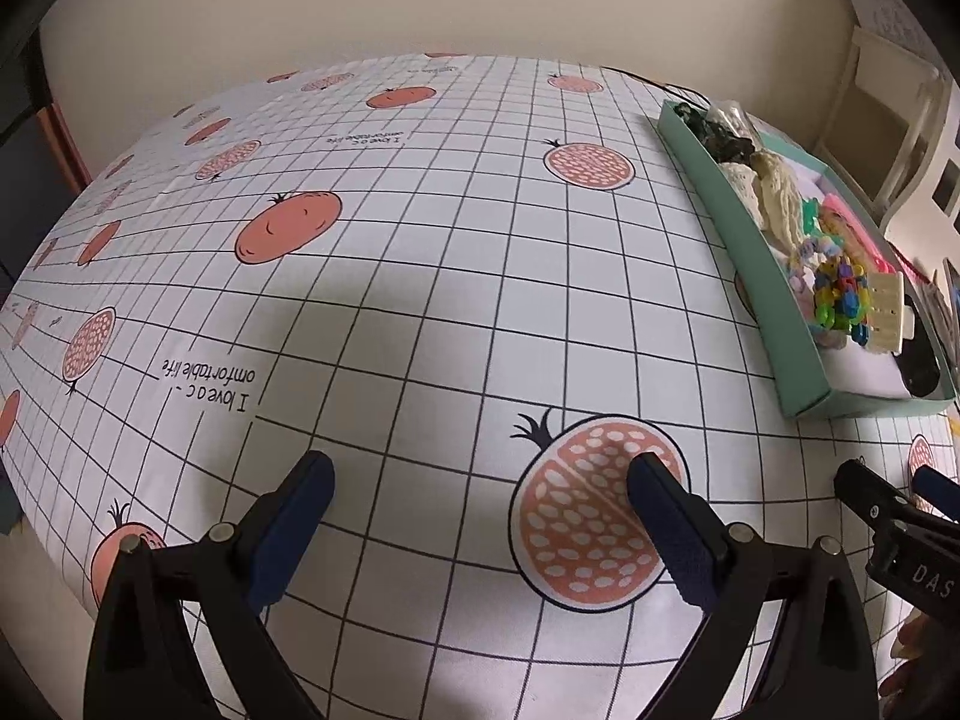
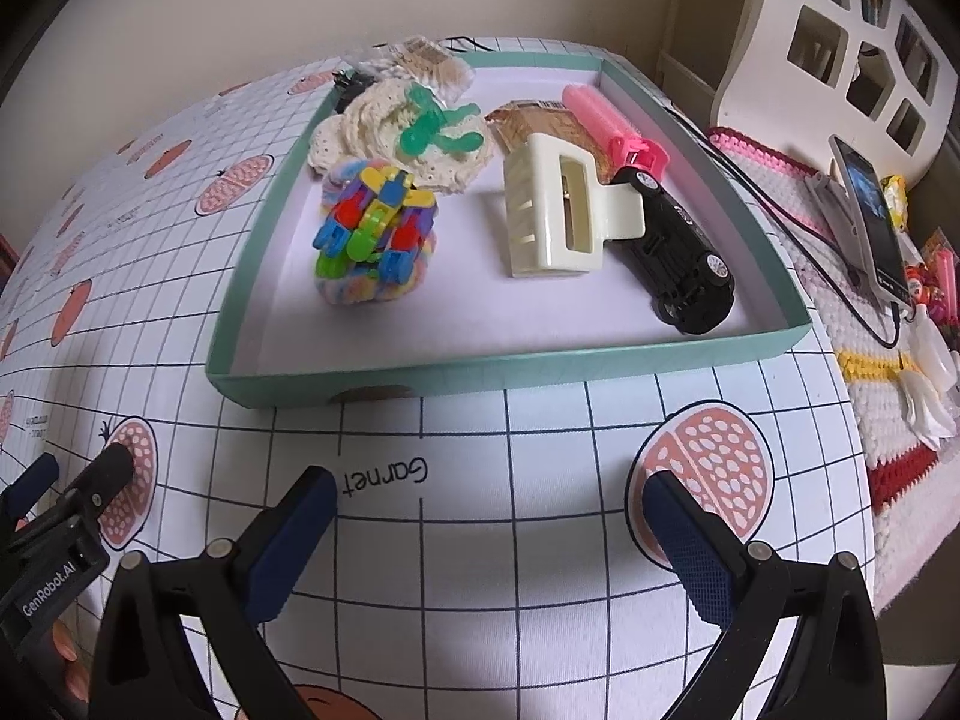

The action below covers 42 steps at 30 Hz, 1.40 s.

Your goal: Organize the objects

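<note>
A shallow teal tray (image 2: 516, 369) sits on the checked tablecloth (image 2: 510, 540), ahead of my right gripper (image 2: 486, 510), which is open and holds nothing. In the tray lie a cream hair claw (image 2: 558, 210), a black toy car (image 2: 684, 252) on its side, a pink roller (image 2: 612, 114), a bundle of coloured clips (image 2: 375, 216), a green clip (image 2: 441, 129) and crocheted cream pieces (image 2: 372, 114). In the left wrist view the same tray (image 1: 774, 294) is at the far right. My left gripper (image 1: 480, 480) hangs open over bare cloth.
A phone (image 2: 870, 222) on a stand with a cable rests on a knitted mat (image 2: 840, 312) right of the tray. A white cut-out shelf (image 2: 840, 42) stands behind it. A wall borders the table's far edge. Each gripper shows at the edge of the other's view.
</note>
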### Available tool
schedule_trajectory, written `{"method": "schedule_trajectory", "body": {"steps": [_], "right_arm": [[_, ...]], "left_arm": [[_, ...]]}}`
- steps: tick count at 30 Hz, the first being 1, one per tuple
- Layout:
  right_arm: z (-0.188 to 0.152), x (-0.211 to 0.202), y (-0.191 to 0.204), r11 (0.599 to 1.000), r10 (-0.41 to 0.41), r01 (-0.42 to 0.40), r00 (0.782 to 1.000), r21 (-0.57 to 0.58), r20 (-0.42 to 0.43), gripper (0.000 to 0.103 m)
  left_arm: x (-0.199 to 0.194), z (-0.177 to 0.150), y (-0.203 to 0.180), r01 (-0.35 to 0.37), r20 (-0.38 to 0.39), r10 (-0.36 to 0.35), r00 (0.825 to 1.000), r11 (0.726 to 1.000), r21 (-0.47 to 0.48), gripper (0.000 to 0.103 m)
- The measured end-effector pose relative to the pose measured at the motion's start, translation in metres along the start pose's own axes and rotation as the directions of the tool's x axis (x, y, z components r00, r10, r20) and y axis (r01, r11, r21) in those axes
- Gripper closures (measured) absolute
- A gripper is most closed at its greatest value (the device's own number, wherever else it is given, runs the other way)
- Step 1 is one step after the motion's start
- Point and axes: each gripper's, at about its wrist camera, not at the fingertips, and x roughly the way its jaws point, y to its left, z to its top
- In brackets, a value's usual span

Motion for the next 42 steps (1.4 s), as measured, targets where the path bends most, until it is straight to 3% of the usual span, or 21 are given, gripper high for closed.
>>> {"method": "schedule_trajectory", "body": {"steps": [7, 15, 42], "right_arm": [[-0.0034, -0.0018, 0.0022, 1.0, -0.001, 0.001, 1.0, 0.003, 0.03, 0.0], [-0.005, -0.0027, 0.0029, 1.0, -0.001, 0.001, 0.999, 0.0, 0.042, 0.0], [-0.0052, -0.0039, 0.0028, 1.0, -0.003, 0.003, 0.999, 0.005, 0.05, 0.0]], "left_arm": [[-0.0012, -0.003, 0.0006, -0.007, 0.032, 0.008, 0.999, 1.0, -0.008, 0.004], [0.0001, -0.0043, 0.0018, -0.01, 0.028, 0.01, 1.0, 1.0, -0.011, 0.0], [0.0006, -0.0036, 0.0054, -0.007, 0.027, 0.007, 1.0, 1.0, -0.008, 0.0]]}}
